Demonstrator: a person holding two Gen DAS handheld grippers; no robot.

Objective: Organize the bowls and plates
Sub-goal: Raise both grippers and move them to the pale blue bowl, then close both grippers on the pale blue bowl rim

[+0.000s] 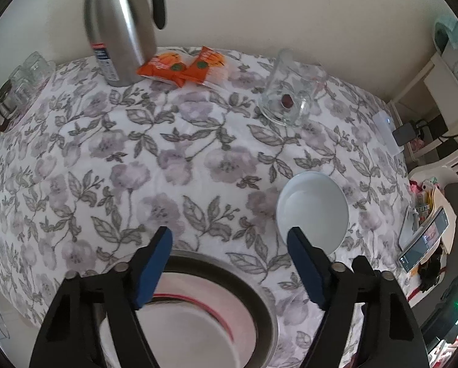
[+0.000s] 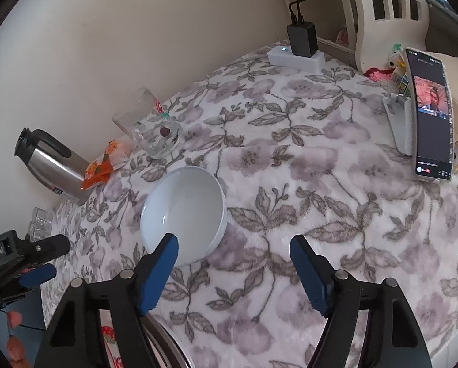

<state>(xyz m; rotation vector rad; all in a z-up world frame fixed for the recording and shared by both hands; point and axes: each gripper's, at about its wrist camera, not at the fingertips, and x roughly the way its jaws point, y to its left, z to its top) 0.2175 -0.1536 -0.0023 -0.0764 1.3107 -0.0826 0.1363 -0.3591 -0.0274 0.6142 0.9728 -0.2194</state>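
A white bowl (image 1: 311,211) stands empty on the flowered tablecloth (image 1: 167,159). A plate with a dark rim and a red ring (image 1: 250,297) lies near the table's front edge. My left gripper (image 1: 229,239) hangs open above the plate's far rim, and its right fingertip (image 1: 299,242) overlaps the bowl's near rim in the picture. In the right wrist view the bowl (image 2: 186,208) sits just ahead of my open right gripper (image 2: 233,245), whose left fingertip (image 2: 167,251) covers the bowl's near edge. Nothing is between either pair of pads. The left gripper (image 2: 42,257) shows at that view's left edge.
A steel thermos jug (image 1: 118,30), orange snack packets (image 1: 183,67) and a glass mug (image 1: 290,92) stand along the wall. More glasses (image 1: 23,86) sit far left. A phone on a stand (image 2: 431,116) and a power strip with a charger (image 2: 296,52) occupy the right side.
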